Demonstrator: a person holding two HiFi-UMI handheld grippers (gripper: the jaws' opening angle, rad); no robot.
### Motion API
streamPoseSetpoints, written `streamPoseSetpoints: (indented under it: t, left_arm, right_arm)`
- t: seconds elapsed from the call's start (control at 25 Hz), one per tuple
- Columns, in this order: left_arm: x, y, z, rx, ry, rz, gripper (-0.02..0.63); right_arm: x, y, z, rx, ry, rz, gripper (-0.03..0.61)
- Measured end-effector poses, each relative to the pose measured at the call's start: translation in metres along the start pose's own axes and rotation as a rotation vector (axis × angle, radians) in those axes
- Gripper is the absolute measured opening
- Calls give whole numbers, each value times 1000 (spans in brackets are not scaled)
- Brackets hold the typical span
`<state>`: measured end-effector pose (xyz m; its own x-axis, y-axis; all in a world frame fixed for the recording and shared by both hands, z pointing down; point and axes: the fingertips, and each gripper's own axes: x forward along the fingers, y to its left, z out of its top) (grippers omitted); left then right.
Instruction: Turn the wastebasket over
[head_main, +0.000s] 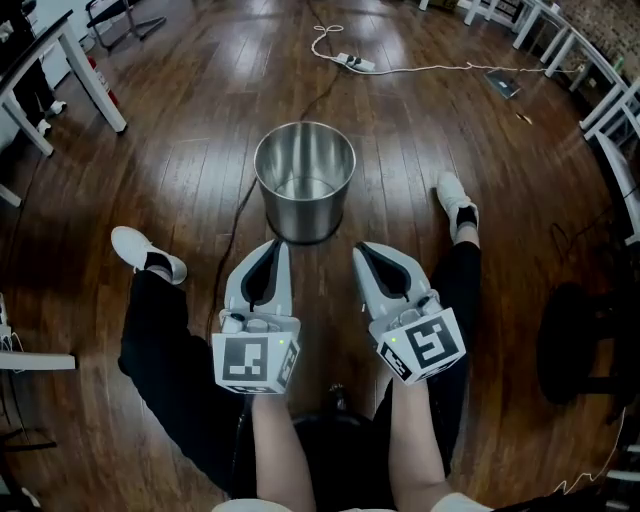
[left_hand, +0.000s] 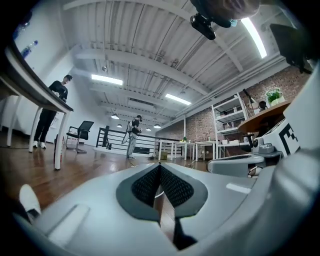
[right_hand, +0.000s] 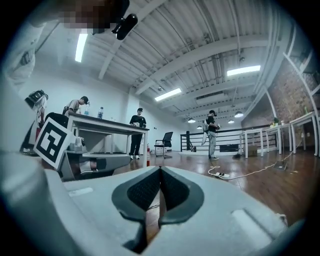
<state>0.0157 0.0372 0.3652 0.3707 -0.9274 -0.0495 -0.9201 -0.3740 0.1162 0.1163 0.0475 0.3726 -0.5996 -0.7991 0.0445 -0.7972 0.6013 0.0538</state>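
Jaws on both grippers are pressed together, with nothing held between them.

Head view, looking steeply down: the wastebasket (head_main: 305, 180), a shiny metal pail, stands upright on a dark wooden floor (head_main: 180, 130), its open mouth facing up. On the near side of the wastebasket, the left gripper (head_main: 283, 246) and the right gripper (head_main: 362, 248) sit side by side, tips pointing toward the wastebasket and close to its base but not touching it. The person sits on the floor, with one white shoe (head_main: 148, 252) to the left of the wastebasket and the other shoe (head_main: 455, 198) to its right. Beyond the wastebasket lies a white power strip (head_main: 356, 63) with a trailing cable.

Left gripper view: the dark textured pads (left_hand: 149, 184) meet along a thin seam, closed on nothing. The right gripper shows at the right edge. Far off across the floor, a person (left_hand: 133, 136) stands near a railing.

Right gripper view: the pads here are also closed tip to tip and empty. The left gripper's marker cube (right_hand: 50, 140) shows at the left, beside a white table (right_hand: 107, 127).
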Motion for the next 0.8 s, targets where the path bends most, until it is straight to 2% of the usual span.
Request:
streamPoseSetpoints:
  t: [0.12,0.28,0.4,0.56,0.8]
  left_arm:
    - [-44,-38,-8,-8,19,0,15]
    - [-104,-75,-5,23,4,14,15]
    - [-144,-94,-8,38,0,44,15]
    - [-186,-121,4,79,-35,61,15]
    - [-220,-149,19,124,-37,61,15]
  right_arm:
    - [-54,28,6,-57,-11,16,-11]
    - [-115,65,21,-136,-58,28,-9]
    - [-152,77,14,-137,-28,19,-9]
    - [-198,86,24,-117,-42,-5,-9]
    - [-245,85,37,-119,-63,-54,-9]
